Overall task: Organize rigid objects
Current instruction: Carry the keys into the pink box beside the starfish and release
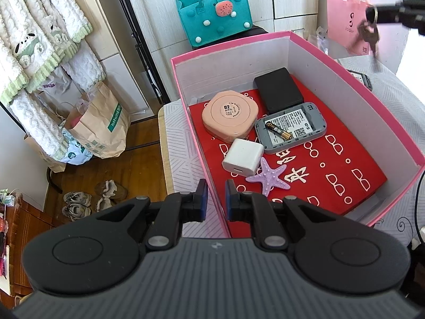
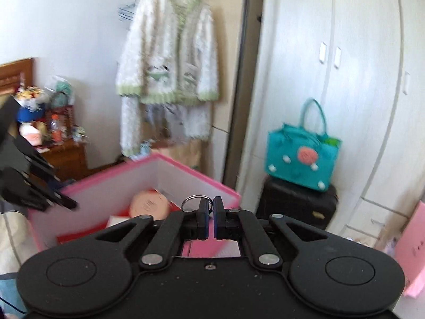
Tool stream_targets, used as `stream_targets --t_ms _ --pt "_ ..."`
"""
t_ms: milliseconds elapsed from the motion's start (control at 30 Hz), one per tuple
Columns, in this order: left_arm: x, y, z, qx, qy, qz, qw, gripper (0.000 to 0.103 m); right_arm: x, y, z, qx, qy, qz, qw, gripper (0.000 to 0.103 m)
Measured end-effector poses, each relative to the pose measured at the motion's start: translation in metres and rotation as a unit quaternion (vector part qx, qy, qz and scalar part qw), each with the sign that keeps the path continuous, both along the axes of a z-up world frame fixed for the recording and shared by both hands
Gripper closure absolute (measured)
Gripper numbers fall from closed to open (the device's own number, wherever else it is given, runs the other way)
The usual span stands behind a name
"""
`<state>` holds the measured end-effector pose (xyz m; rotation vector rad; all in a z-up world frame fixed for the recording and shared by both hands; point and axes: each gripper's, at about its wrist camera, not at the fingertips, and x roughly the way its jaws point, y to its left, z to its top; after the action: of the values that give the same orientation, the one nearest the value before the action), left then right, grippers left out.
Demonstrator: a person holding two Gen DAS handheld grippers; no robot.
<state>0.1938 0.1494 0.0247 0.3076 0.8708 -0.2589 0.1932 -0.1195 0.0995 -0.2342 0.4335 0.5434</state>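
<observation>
Nearest, the left gripper (image 1: 216, 199) straddles the pink box's (image 1: 353, 85) near wall, its fingers a narrow gap apart and holding nothing. Inside lie one purple starfish (image 1: 268, 176), one white charger (image 1: 243, 159), one grey router (image 1: 290, 127) with one battery (image 1: 279, 130) lying diagonally in it, one peach case (image 1: 229, 114) and one black block (image 1: 279, 90). Beyond, the right gripper (image 2: 210, 207) pinches a key ring (image 2: 191, 202); the keys (image 1: 369, 36), blurred, seemingly hang lengthwise downward beyond the box's far right corner.

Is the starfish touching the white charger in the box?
Touching. In the left wrist view, one arm of the starfish meets the lower corner of the charger, with no red liner visible between them.
</observation>
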Motion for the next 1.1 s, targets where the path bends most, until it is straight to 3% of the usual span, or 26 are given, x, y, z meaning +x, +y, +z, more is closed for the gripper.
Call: stream_targets --t_ms 200,367,533,633,667,967,1100 --pt "0.001 0.0 0.0 -0.002 0.001 0.0 1.0 0.092 0.001 0.024 0.008 0.055 0.034 0.068 0.996 0.098" --pt "0.002 -0.001 0.0 -0.005 0.002 0.0 1.0 0.092 0.014 0.051 -0.026 0.065 0.11 0.1 0.987 0.098" --pt "0.001 0.0 -0.001 -0.01 0.001 0.001 1.0 0.092 0.024 0.064 -0.068 0.025 0.173 0.091 0.98 0.097" --pt "0.001 0.001 -0.001 -0.014 0.0 0.001 0.9999 0.092 0.018 0.051 -0.071 0.019 0.176 0.076 0.981 0.096" --pt "0.001 0.002 -0.001 -0.015 -0.001 0.001 0.9999 0.092 0.016 0.044 -0.068 0.026 0.177 0.072 0.981 0.092" --pt "0.0 0.003 -0.001 -0.018 -0.003 0.003 0.9998 0.092 0.006 -0.026 -0.046 0.11 0.172 0.009 0.979 0.092" --pt "0.0 0.003 0.0 -0.019 -0.004 0.006 0.9998 0.092 0.004 -0.051 -0.048 0.104 0.158 -0.042 0.981 0.091"
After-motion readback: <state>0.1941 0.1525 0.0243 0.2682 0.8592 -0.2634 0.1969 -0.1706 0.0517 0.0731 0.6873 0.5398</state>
